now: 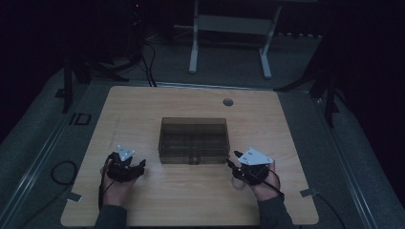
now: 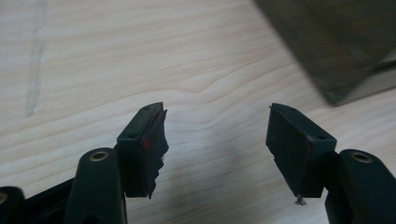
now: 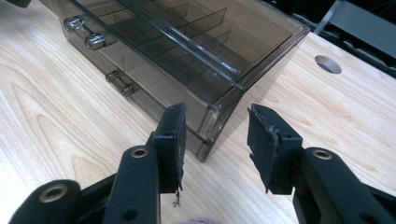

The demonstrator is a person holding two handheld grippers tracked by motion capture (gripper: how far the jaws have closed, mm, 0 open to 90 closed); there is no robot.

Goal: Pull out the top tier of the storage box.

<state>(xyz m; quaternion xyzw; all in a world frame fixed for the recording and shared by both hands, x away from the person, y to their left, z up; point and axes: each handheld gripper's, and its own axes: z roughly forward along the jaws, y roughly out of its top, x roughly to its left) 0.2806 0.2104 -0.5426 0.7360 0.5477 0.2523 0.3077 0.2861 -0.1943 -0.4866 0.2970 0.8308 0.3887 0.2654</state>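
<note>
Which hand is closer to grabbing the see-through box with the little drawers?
Probably the right. The right tool has its open jaws lined up on the box corner. The left tool points at bare table, box off to one side.

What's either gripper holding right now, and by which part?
Nothing. Left gripper and right gripper are both open beside the smoked plastic drawer box.

Two black jaws of the left gripper [image 2: 217, 140] rise from the bottom of the frame, standing apart with bare wood between them. Their dark pads look worn and ragged at the edges. A pale wooden table [image 2: 116, 60] with wavy grain lies behind them. The corner of a smoky translucent box [image 2: 336, 42] sits blurred in the upper right, well clear of the jaws.
</note>
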